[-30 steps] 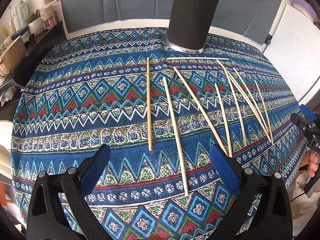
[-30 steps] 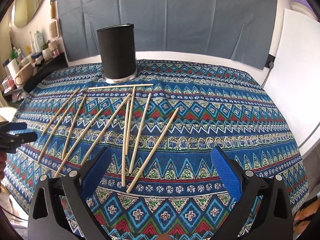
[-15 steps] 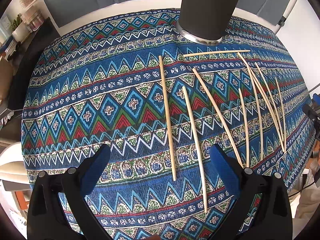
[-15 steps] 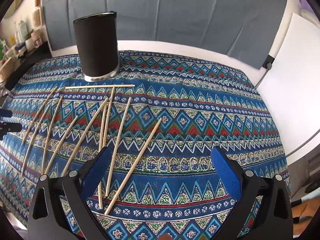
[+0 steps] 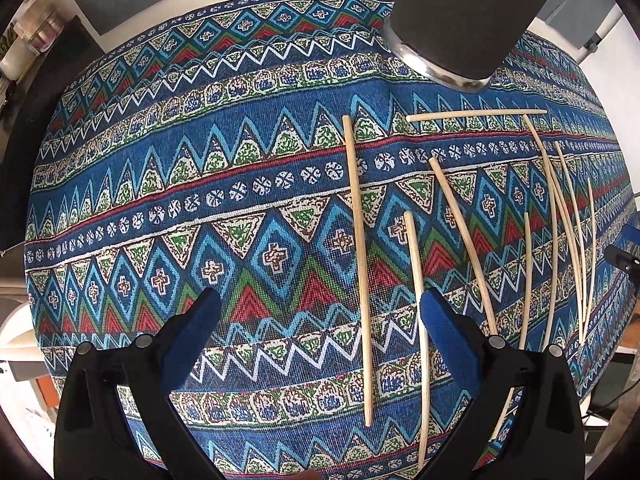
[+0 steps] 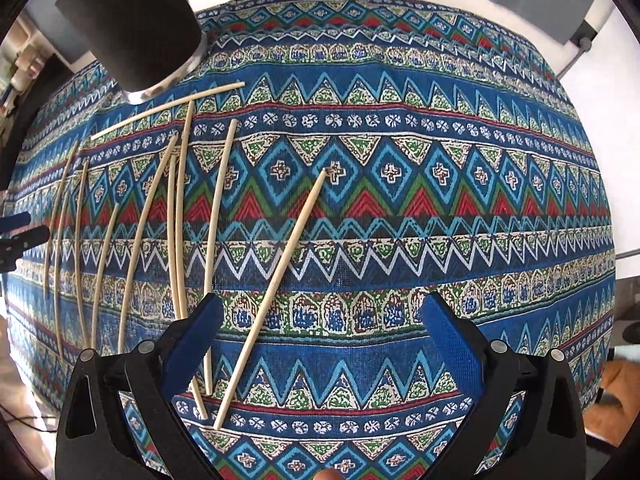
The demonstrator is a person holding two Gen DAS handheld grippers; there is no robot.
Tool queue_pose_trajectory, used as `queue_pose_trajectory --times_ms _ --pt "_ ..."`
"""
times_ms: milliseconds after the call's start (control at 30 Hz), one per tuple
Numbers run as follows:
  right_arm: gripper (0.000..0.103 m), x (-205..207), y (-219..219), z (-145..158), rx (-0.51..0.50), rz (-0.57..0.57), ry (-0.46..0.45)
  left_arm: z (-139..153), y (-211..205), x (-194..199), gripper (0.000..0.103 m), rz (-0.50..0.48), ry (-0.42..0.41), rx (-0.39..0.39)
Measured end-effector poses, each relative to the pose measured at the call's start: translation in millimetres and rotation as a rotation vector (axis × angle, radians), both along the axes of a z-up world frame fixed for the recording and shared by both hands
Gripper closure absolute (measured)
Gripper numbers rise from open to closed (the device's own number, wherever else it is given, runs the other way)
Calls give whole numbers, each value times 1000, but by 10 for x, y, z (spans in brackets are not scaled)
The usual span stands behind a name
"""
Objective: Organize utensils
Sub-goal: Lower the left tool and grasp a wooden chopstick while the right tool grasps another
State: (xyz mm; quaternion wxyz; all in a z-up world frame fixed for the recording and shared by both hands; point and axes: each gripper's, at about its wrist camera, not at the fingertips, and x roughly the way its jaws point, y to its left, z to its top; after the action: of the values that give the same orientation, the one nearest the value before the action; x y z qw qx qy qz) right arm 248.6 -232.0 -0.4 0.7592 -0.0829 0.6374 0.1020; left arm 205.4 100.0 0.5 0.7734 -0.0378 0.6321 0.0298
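Nothing looks sorted yet: every chopstick (image 5: 357, 264) lies loose on the patterned cloth (image 5: 160, 208) near the black cup (image 5: 472, 20), while the left gripper (image 5: 320, 320) and the right gripper (image 6: 320, 320) hover with jaws spread and empty.

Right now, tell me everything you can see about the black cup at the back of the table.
The black cup is a tall cylinder with a matte dark wall and a shiny metal band around its foot. It stands upright on the patterned tablecloth near the far edge; the lean is lens distortion. Its mouth is cut off or turned away, so its contents cannot be seen. One chopstick lies crosswise just in front of its base, apart from it. Neither gripper touches it.
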Motion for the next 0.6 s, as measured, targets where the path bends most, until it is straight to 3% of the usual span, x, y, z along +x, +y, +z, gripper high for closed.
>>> queue_pose_trajectory --times_ms 300,467,600 --pt "8 179 2 -283 -15 -74 130 -249 -180 326 6 -25 24 26" --pt "7 200 20 -334 -35 -89 126 -395 -122 432 4 -27 15 17" --pt "6 155 -13 -301 -25 -86 93 -470 -117 432 4 -41 -52 25"
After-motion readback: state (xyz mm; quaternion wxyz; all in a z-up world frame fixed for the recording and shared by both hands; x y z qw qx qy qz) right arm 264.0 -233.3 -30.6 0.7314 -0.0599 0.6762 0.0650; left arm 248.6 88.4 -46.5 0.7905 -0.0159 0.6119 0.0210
